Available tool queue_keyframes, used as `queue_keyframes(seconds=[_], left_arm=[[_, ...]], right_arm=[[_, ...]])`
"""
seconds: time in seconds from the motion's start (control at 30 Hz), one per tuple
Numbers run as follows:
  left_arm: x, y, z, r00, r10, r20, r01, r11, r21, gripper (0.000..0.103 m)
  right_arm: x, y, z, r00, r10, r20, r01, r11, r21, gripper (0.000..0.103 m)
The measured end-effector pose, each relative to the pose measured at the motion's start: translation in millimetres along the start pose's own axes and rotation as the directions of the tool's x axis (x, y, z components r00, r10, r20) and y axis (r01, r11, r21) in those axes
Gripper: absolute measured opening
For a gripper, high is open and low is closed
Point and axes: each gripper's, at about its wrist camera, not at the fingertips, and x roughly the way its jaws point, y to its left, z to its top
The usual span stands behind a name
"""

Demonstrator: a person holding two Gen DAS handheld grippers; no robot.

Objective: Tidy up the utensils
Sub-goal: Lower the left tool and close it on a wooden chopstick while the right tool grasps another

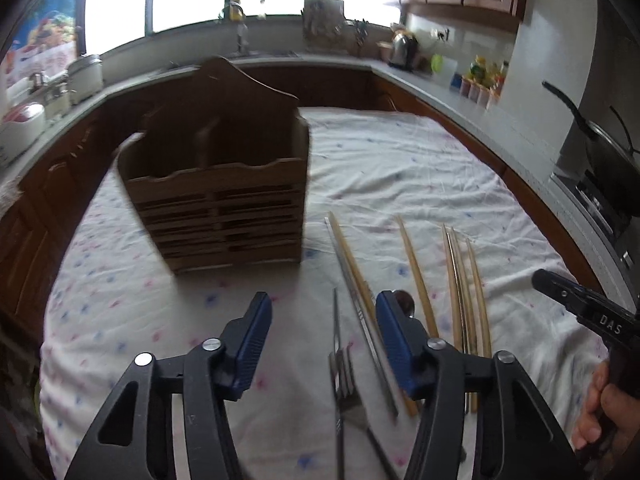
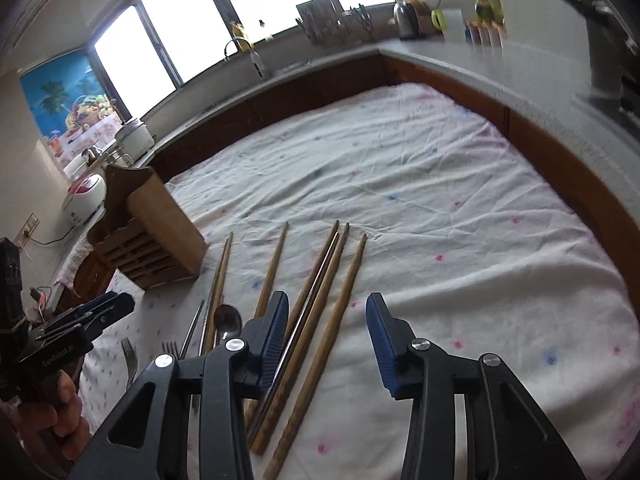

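Looking through the left wrist view, the left gripper [image 1: 324,336] hangs over the cloth-covered table [image 1: 400,168] with its jaws parted and nothing pressed between the blue pads; a fork [image 1: 347,384] and a metal chopstick [image 1: 362,312] lie on the cloth in the gap below, their long axes running away from the camera, roughly in line with the fingers. The wooden utensil caddy [image 1: 218,200] stands ahead and to the left, empty as far as its compartments show. Wooden chopsticks [image 1: 466,292] lie further right, nearer the right gripper [image 1: 560,292] at the frame edge. In the right wrist view, the right gripper [image 2: 327,328] is likewise released, holding nothing; one wooden chopstick [image 2: 340,312] lies lengthwise in the gap under it, others just beside the left pad. A spoon [image 2: 227,320] and forks [image 2: 129,354] lie nearer the left gripper [image 2: 86,316]. Judgement: each hand would take the utensils nearest it, closing across their long axis.
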Motion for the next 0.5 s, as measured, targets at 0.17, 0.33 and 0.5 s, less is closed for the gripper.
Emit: queue_keyframes(seconds=[0.17, 0.33, 0.5], left_arm=[[43, -20, 37, 0.996, -0.06, -0.063, 0.062, 0.998, 0.026, 0.048], [95, -46, 62, 0.988, -0.073, -0.135, 0.085, 0.993, 0.083, 0.044], [144, -54, 76, 0.974, -0.093, -0.204, 0.112, 0.99, 0.082, 0.041]], right_arm=[[32, -5, 11, 0.998, -0.011, -0.059, 0.012, 1.0, 0.013, 0.036], [60, -15, 20, 0.993, -0.035, -0.112, 0.039, 0.999, 0.035, 0.029], [79, -19, 27, 0.987, -0.054, -0.15, 0.059, 0.998, 0.031, 0.028]])
